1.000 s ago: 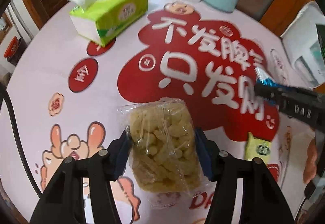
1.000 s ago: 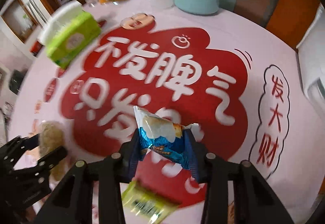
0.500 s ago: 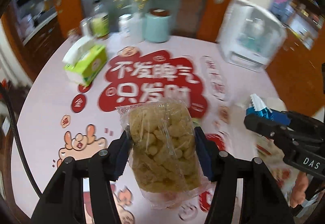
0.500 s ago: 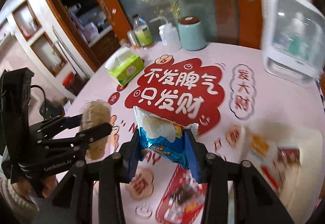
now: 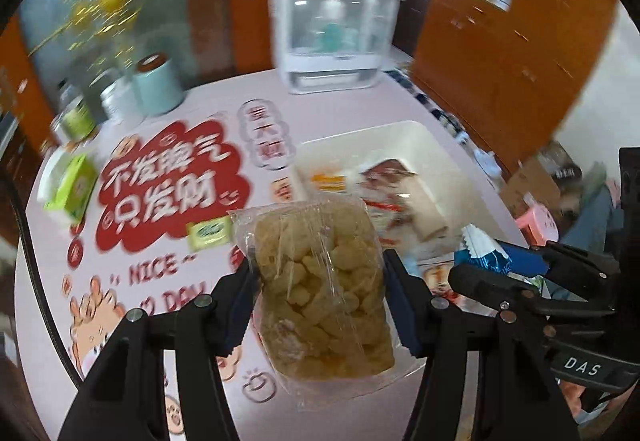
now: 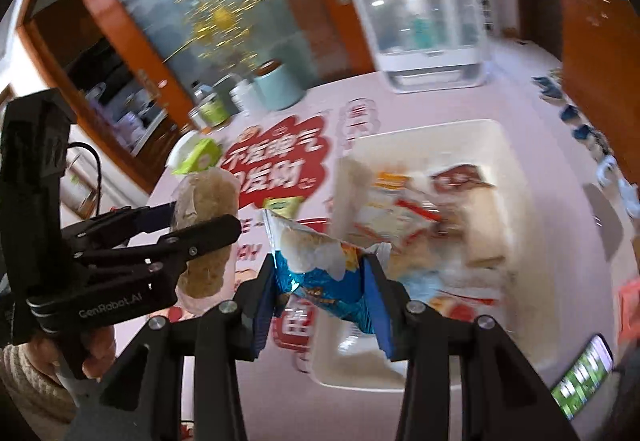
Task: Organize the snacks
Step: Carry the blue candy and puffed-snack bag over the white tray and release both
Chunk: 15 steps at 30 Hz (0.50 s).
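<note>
My left gripper (image 5: 318,277) is shut on a clear bag of yellow puffed snacks (image 5: 320,289) and holds it above the table, beside a white bin (image 5: 404,133) that holds several snack packs. My right gripper (image 6: 320,273) is shut on a blue snack packet (image 6: 320,273), held over the near left edge of the white bin (image 6: 460,133). The right gripper with its blue packet (image 5: 484,255) shows in the left wrist view; the left gripper with the puffed snack bag (image 6: 204,225) shows in the right wrist view. A small green packet (image 5: 210,235) lies on the table.
A white lidded appliance (image 5: 332,37) stands at the table's far side. A teal canister (image 5: 156,85), bottles and a green tissue box (image 5: 70,189) sit at the far left. A phone (image 6: 584,373) lies at the near right. Wooden cabinets (image 5: 500,53) stand behind.
Both grippers have lifted and swung right with their snacks. The white bin has come into view under and ahead of them; the tissue box has slid away to the left.
</note>
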{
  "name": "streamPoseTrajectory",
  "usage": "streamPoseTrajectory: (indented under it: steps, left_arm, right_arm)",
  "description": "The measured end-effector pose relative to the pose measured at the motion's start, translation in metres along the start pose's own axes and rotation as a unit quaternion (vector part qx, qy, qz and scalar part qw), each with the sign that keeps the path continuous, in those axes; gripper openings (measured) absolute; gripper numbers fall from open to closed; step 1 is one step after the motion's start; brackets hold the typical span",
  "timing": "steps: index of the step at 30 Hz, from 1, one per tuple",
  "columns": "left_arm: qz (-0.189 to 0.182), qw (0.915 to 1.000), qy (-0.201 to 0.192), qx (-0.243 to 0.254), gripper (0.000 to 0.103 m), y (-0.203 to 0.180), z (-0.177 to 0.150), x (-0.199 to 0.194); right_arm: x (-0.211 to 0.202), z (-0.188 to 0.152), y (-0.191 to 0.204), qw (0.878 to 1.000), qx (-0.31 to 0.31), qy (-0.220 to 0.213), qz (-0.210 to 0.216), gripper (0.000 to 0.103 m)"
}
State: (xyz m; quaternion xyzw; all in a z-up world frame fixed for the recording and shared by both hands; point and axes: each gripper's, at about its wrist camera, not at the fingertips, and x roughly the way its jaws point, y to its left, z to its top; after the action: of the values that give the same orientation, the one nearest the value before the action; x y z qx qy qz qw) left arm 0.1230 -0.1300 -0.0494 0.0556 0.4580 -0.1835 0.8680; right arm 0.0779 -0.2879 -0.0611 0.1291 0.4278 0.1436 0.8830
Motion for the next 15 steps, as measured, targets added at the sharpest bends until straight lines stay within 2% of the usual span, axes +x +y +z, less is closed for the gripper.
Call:
streamPoseTrajectory:
  steps: [7,12,13,15]
  left_arm:
    - [-0.003,0.9983,-0.013,0.057,0.058,-0.061,0.032,0.012]
    - [0.007,0.9967,-0.017,0.079,0.059,-0.086,0.053,0.022]
    - [0.014,0.9962,-0.018,0.084,0.060,-0.092,0.057,0.026]
    - [0.020,0.9956,-0.015,0.091,0.068,-0.097,0.063,0.033]
  right_arm:
    - [-0.015,0.004,-0.046,0.997,0.044,-0.022,-0.061,0.045]
    - [-0.017,0.012,-0.070,0.994,0.056,-0.025,-0.089,0.046]
    - [-0.016,0.014,-0.073,0.994,0.058,-0.024,-0.091,0.050]
    - [-0.013,0.019,-0.080,0.993,0.058,-0.023,-0.097,0.059]
